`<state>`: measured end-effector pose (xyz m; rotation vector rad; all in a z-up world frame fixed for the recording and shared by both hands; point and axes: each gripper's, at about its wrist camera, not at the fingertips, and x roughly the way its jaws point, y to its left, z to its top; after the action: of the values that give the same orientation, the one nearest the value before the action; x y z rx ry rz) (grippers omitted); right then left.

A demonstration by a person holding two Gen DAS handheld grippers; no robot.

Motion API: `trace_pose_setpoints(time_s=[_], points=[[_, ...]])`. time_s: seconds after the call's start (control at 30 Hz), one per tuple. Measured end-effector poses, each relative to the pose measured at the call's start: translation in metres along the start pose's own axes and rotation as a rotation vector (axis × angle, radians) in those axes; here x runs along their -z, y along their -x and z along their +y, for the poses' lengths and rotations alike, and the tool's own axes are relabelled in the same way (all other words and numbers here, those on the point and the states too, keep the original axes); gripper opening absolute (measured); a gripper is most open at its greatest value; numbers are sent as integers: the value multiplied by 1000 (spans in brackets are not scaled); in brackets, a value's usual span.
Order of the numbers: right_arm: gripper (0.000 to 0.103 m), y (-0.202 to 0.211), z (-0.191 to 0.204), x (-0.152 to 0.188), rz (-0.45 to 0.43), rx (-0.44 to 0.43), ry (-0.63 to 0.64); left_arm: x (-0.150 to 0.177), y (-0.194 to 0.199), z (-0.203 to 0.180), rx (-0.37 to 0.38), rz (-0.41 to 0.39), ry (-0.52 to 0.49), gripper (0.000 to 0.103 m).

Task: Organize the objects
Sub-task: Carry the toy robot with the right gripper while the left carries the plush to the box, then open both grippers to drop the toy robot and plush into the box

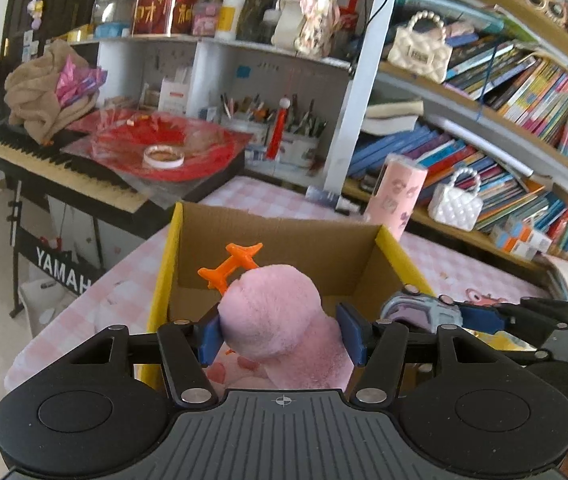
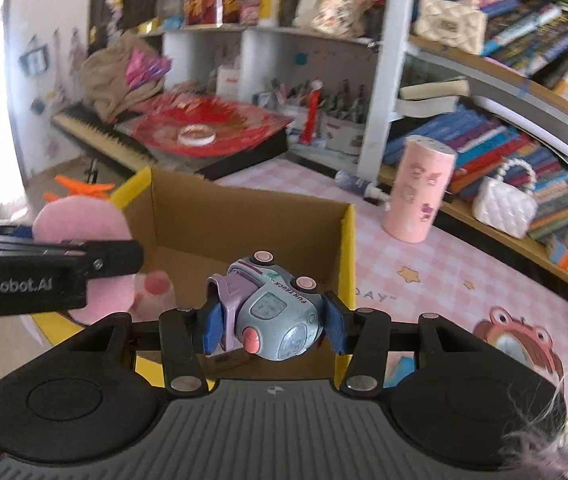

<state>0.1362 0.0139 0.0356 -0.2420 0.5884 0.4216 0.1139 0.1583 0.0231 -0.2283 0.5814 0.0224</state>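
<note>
Bright daylight, fisheye warp, slight blur

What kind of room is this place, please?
Probably a child's room or study at home: crowded bookshelves with colourful books, a Yamaha keyboard under clutter, and a table with a pink checked cloth holding toys and a cardboard box.

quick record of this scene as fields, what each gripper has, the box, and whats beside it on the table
left gripper: shut on pink plush toy, which carries an orange plastic piece on top
right gripper: shut on blue-grey toy car, wheels facing up
cardboard box: open-topped, yellow edges, right in front of both grippers; little of its floor shows
toys: both above the box's near side, not yet released
table: pink checked cloth
beside box: pink cylinder, upright, to its right
</note>
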Motion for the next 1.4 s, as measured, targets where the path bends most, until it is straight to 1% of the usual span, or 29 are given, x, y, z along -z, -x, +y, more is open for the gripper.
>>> trace_pose_setpoints(time_s=[0.27, 0.53, 0.6, 0.73, 0.87, 0.97, 1.03, 1.07, 1.13, 1.27, 1.4], points=[[47, -40, -4, 2, 72, -87, 99, -1, -31, -8, -26, 58, -6, 58], [48, -52, -13, 2, 109, -163, 75, 4, -54, -13, -34, 121, -21, 58], [48, -54, -12, 2, 111, -171, 90, 4, -57, -12, -31, 127, -13, 59], [48, -55, -10, 3, 108, -176, 108, 4, -63, -7, -27, 163, 27, 60], [48, -56, -8, 4, 98, -168, 115, 5, -64, -7, -33, 157, 33, 61], [49, -56, -7, 4, 93, -158, 115, 5, -64, -7, -48, 154, 49, 65], [50, -56, -7, 3, 95, -141, 113, 4, -62, -6, -39, 157, 63, 75], [54, -54, -6, 3, 90, -127, 110, 3, -59, -6, -35, 152, 66, 77], [61, -48, -7, 3, 66, -119, 101, 2, -51, -7, -30, 124, 56, 81], [66, -29, -9, 2, 1, -102, 96, -1, -30, -12, -23, 63, 15, 86], [71, -7, -12, 4, -53, -49, 67, 0, -6, -16, -19, 11, -5, 88]])
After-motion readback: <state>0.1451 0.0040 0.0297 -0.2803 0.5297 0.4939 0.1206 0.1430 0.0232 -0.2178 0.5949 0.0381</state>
